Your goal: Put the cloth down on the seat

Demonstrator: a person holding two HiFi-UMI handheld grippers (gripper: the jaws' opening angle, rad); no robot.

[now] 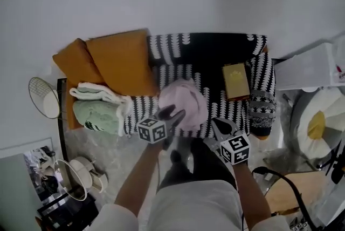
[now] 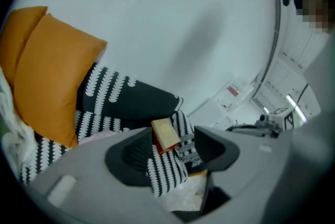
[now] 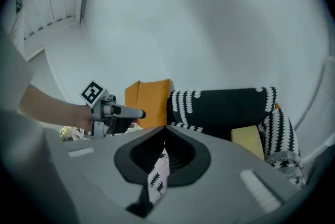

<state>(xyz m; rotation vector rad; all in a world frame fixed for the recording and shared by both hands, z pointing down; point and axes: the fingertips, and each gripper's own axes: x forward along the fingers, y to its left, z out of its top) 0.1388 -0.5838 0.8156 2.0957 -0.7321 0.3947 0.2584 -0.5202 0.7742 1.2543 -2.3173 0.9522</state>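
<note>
A pink cloth (image 1: 186,100) lies crumpled on the black-and-white patterned seat (image 1: 218,104) of a small sofa, near its front edge. My left gripper (image 1: 173,115) hovers at the cloth's near left edge. In the left gripper view its jaws (image 2: 175,136) stand apart with only the sofa showing between them, and the cloth (image 2: 97,137) peeks out beside the left jaw. My right gripper (image 1: 220,126) is just right of the cloth above the seat's front edge. Its jaw tips (image 3: 165,129) meet, with the cloth (image 3: 162,168) visible beyond them.
Two orange cushions (image 1: 116,60) lean at the sofa's left end, with folded green and white towels (image 1: 99,108) below them. A yellow box (image 1: 236,81) and a grey patterned bundle (image 1: 261,111) sit at the right end. A white wall stands behind, and clutter lies on the floor at both sides.
</note>
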